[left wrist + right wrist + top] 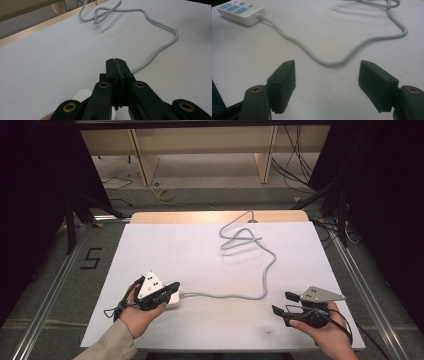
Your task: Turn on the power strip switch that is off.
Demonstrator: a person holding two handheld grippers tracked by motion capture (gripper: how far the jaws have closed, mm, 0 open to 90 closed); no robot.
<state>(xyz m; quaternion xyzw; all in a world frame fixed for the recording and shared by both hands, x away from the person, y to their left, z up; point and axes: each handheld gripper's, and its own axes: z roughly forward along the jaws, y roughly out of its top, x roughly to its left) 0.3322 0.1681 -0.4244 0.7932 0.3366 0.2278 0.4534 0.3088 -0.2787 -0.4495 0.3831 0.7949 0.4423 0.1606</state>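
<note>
Left tool [116, 65], pressed together empty, hovers over the power strip [241, 11] (right tool [327, 82] wide).

Even overhead light on white table [210, 265]; dark margins; soft cable [250, 270] shadows; mild blur, grainy.

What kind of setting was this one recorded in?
Probably a lab or workshop recording station: a white-topped table between metal frame rails, loose cables on the floor behind it, and a power strip with a long grey cord.

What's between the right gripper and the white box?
The grey cable from the white box curves across bare table ahead of the right gripper; right gripper view.
</note>
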